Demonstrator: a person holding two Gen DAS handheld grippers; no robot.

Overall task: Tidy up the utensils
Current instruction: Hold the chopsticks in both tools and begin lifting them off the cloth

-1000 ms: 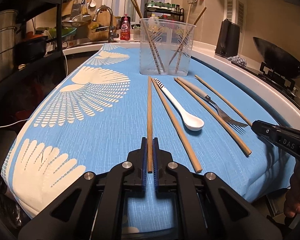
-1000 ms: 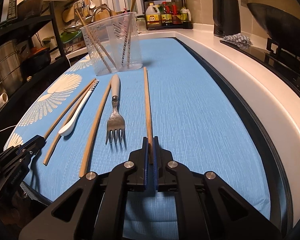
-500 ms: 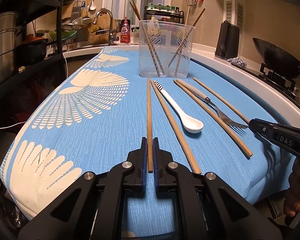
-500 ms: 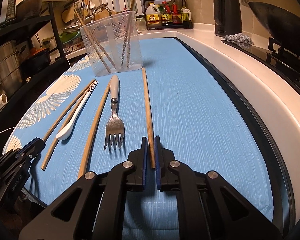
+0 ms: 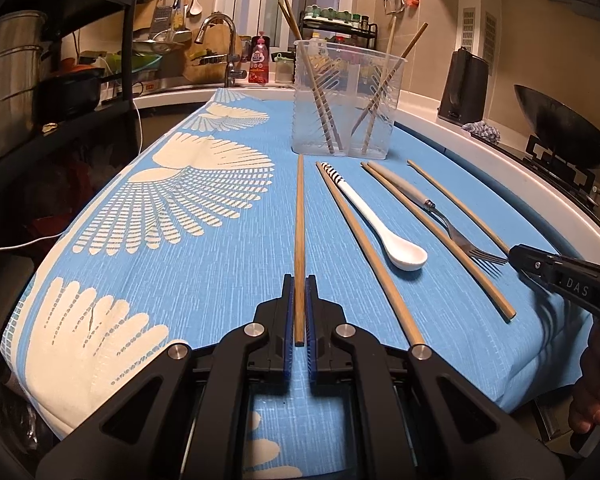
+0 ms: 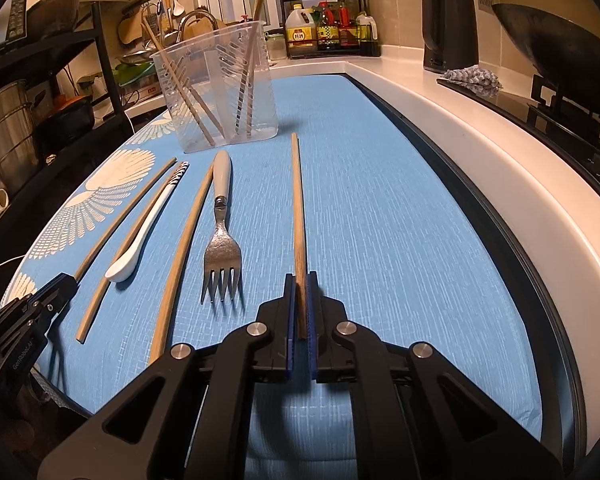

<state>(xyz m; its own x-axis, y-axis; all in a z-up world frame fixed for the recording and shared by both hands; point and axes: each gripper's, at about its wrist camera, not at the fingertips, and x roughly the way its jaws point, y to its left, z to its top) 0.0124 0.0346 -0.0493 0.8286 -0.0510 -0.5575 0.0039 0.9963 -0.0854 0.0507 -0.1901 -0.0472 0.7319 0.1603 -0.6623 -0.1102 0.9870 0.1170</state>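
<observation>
Several utensils lie in a row on a blue cloth. My left gripper (image 5: 299, 280) is shut on the near end of the leftmost wooden chopstick (image 5: 300, 224). My right gripper (image 6: 300, 278) is shut on the near end of the rightmost wooden chopstick (image 6: 297, 200). Between them lie two more chopsticks (image 5: 368, 252) (image 5: 436, 236), a white spoon (image 5: 384, 228) with a striped handle, and a fork (image 6: 222, 240). A clear plastic holder (image 5: 346, 98) stands at the far end with several chopsticks upright in it. It also shows in the right wrist view (image 6: 220, 88).
A white counter edge (image 6: 480, 140) and a stove with a black wok (image 5: 556, 124) run along the right. A black kettle (image 6: 450, 26) and a bottle rack (image 6: 328, 28) stand behind. A sink faucet (image 5: 220, 48) and a dark shelf with pots (image 5: 28, 72) are at the left.
Both grippers stay shut on their chopsticks. The near ends have lifted slightly and the views have tilted a little; the other utensils have not moved.
</observation>
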